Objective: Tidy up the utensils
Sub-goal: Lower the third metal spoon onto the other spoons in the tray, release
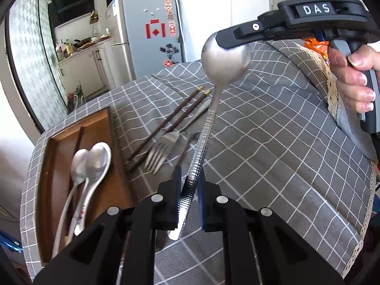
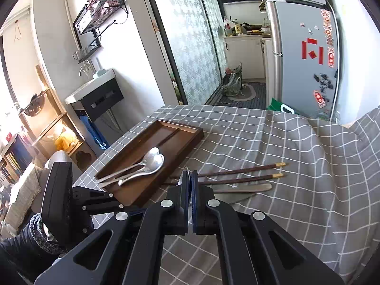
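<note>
My left gripper is shut on the textured handle of a silver spoon and holds it above the table. My right gripper is shut on the same spoon's bowl; in the right wrist view its pads pinch the spoon's thin edge. A brown wooden tray at the left holds two spoons and one dark chopstick; it also shows in the right wrist view. Two chopsticks, a fork and a knife lie on the cloth.
A grey checked cloth covers the table and rises in folds at the right. A fridge, a patterned sliding door and a small sink stand beyond the table's far edge.
</note>
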{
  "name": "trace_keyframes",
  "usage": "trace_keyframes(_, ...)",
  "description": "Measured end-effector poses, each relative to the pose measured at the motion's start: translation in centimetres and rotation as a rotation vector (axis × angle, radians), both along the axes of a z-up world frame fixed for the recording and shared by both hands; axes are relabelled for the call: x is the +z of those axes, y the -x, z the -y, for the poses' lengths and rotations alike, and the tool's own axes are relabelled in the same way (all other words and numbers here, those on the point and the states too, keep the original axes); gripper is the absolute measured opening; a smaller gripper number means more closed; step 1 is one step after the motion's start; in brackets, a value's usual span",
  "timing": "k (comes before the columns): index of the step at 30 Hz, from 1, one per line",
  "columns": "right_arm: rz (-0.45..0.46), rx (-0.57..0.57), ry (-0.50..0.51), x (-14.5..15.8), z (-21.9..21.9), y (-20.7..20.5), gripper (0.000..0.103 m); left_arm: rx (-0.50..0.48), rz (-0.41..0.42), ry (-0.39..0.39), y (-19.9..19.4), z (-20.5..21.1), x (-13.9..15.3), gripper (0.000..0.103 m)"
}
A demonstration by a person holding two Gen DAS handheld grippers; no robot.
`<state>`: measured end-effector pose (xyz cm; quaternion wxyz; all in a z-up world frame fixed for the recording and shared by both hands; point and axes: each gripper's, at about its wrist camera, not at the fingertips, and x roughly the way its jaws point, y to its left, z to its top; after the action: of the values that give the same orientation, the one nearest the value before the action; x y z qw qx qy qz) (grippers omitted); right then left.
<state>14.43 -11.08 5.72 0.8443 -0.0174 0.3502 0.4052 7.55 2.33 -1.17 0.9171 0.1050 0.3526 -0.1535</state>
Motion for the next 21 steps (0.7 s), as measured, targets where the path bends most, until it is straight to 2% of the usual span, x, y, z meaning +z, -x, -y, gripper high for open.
trace_keyframes(5, -0.019, 0.060, -0.015, -1.0, -5.5, -2.3, 0.003, 0.122, 0.003, 0.008, 0.0, -5.2, 0.5, 0.015)
trace_keyframes(9, -0.060, 0.057, -0.028, -3.8, -9.6, -5.1, 0.004, 0.240, -0.010, 0.036, -1.0, -8.4, -0.4, 0.016)
trace_keyframes(13, -0.087, 0.039, 0.004, -6.3, -12.9, -6.8, 0.005, 0.284, -0.048, 0.027, -1.8, -9.5, -1.7, 0.016)
trace_keyframes(16, -0.095, 0.043, 0.040, -8.0, -14.7, -7.1, 0.007, 0.291, -0.051, 0.013, -1.9, -9.7, -1.6, 0.015)
trace_keyframes(19, -0.081, 0.041, 0.067, -8.8, -15.9, -6.8, 0.014, 0.313, -0.053, 0.004, -2.3, -10.0, -1.4, 0.016)
trace_keyframes(20, -0.092, 0.040, 0.069, -8.9, -15.9, -6.6, 0.029, 0.316, -0.054, 0.010, -2.4, -10.3, -1.3, 0.015)
trace_keyframes(21, -0.105, 0.037, 0.069, -8.7, -15.9, -6.5, 0.040, 0.321, -0.050, 0.010, -2.4, -10.4, -1.3, 0.015)
